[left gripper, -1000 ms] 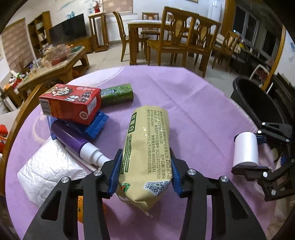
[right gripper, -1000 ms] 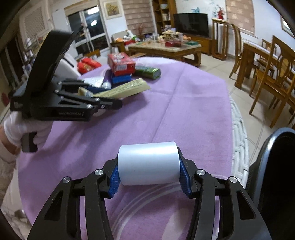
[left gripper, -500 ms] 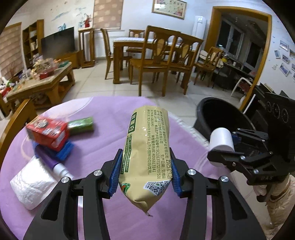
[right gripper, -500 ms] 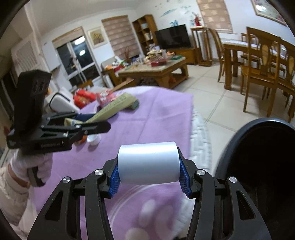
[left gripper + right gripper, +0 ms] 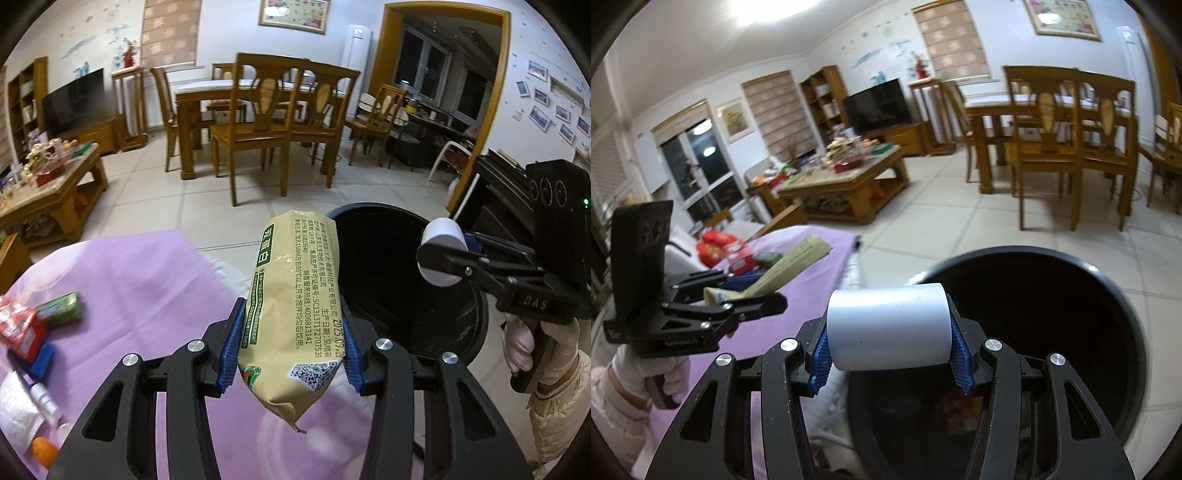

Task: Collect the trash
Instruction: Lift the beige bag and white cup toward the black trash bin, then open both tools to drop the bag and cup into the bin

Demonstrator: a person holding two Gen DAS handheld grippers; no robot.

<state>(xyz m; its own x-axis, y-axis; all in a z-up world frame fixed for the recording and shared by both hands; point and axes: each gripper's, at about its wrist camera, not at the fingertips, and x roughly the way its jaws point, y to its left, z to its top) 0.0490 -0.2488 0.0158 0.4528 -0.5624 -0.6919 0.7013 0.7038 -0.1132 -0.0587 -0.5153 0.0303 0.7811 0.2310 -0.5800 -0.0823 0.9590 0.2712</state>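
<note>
**Both tongs loaded at the bin**

The packet (image 5: 291,314) is a long tan pouch with green edging, black print and a QR code near its crimped lower end. The left tongs (image 5: 291,347) clench it at mid-length, holding it in the air over the desk (image 5: 147,280) edge, tip toward the black bin (image 5: 406,295). The right tongs (image 5: 890,354) grasp a plain white roll (image 5: 889,326) crosswise above the bin's near rim.

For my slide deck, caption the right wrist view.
Right gripper holds a white roll over the black bin.
</note>
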